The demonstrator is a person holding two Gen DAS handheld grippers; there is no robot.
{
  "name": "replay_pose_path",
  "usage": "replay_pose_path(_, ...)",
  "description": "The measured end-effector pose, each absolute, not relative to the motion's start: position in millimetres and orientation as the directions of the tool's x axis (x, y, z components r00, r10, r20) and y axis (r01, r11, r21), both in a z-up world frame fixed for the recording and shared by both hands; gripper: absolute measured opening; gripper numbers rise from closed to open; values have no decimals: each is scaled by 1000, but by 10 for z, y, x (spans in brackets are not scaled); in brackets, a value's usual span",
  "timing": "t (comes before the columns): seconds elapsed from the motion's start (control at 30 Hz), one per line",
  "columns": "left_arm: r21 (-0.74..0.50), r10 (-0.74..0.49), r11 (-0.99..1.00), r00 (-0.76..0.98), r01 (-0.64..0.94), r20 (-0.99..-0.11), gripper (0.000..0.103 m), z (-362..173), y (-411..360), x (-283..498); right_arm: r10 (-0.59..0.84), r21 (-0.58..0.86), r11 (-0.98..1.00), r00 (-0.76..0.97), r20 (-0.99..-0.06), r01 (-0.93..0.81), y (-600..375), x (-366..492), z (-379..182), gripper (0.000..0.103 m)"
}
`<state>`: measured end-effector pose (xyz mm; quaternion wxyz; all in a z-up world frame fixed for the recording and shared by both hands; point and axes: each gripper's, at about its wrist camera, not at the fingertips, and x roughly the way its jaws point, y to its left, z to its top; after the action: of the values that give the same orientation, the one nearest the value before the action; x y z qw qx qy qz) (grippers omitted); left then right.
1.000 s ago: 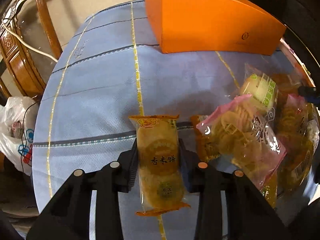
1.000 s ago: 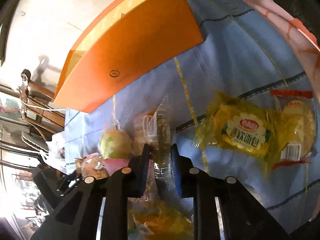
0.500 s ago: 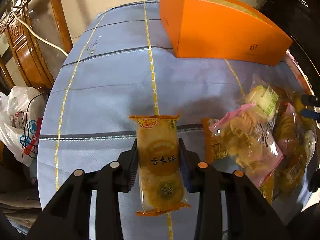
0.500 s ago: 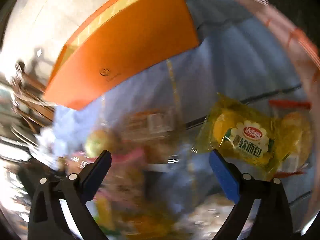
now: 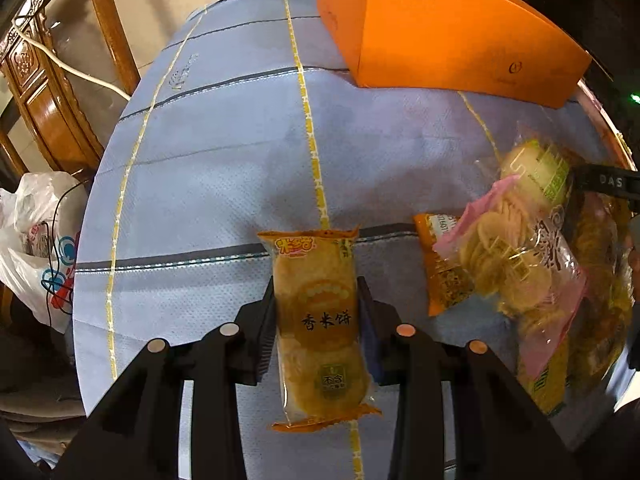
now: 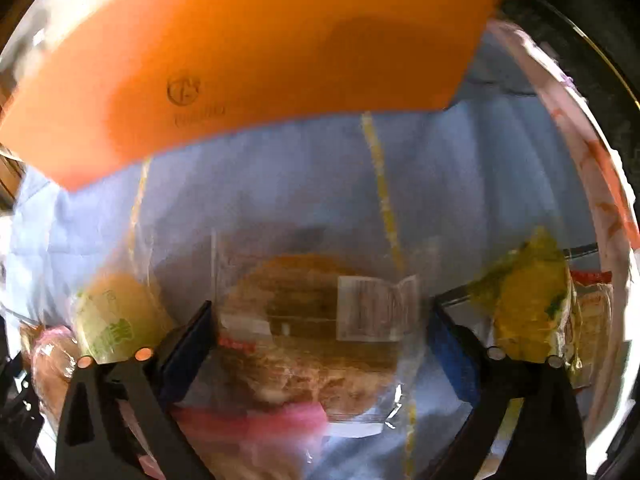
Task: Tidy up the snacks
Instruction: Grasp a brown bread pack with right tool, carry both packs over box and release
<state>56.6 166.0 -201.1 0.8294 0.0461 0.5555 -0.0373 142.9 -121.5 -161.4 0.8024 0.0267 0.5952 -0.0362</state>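
Snacks: wrapped packets spread over a blue tablecloth (image 5: 224, 152) with yellow and dark stripes.
Rice cracker pack (image 5: 318, 312): orange wrapper, clamped lengthwise between the fingers of the left gripper (image 5: 316, 320), held above the cloth.
Left gripper: narrowed on the rice cracker pack, jaws pressing both long sides.
Right gripper (image 6: 320, 344): spread wide, blue pads apart; a clear-wrapped brown pastry (image 6: 316, 332) with a white label lies between the fingers, not touching either as far as the blurred view shows.
Pile: at the right of the left view, a pink-edged bag of round crackers (image 5: 516, 272) lies on a small orange packet (image 5: 444, 264), with a green-and-white bun pack (image 5: 536, 168) just behind.
Right view sides: the green-and-white bun pack (image 6: 112, 320) is left of the fingers, a yellow bread pack (image 6: 528, 304) right of them.
Orange box (image 5: 448, 28): stands on the cloth at the far side, beyond the snacks; it fills the top of the right view (image 6: 256, 64).
Surroundings: wooden chair (image 5: 52, 72) and white plastic bag (image 5: 36, 248) off the table's left edge.
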Motion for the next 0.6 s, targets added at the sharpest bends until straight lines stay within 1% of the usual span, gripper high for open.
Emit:
replay_pose_path(0.03,36,-10,993,380,112,-925,35,-2017,1681,588,-32,-7,996,291,-956,87,-1242,1395,-1571,82)
replay_pose_path(0.07,36,-10,993,381,111,-925,35,-2024,1707,616,-5,23,994,269,-963,102,-1287,1382,-1567,81)
replay_pose_path(0.23,34,-6,996,412,88,-911,35,-1952,1747,624,53,96,984,269,-962,150,-1478,1258,-1435,81)
replay_pose_path(0.3,32,-1,997,439,68,-898,35,-1876,1758,618,70,119,982,296,-953,150,-1564,1209,-1283,81)
replay_pose_path(0.37,7,-18,999,473,51,-881,35,-1735,1779,622,57,108,984,329,-943,140,-1668,1181,-1116,81)
replay_pose_path(0.43,16,-11,999,502,51,-865,35,-1583,1757,630,54,115,983,376,-925,142,-1726,1185,-905,81)
replay_pose_path(0.53,18,-13,998,530,54,-848,35,-1334,1703,711,105,185,973,450,-887,138,-1866,1178,-580,81)
replay_pose_path(0.6,8,-22,999,575,50,-818,35,-1096,1621,816,129,219,967,492,-861,128,-1965,1271,-370,81)
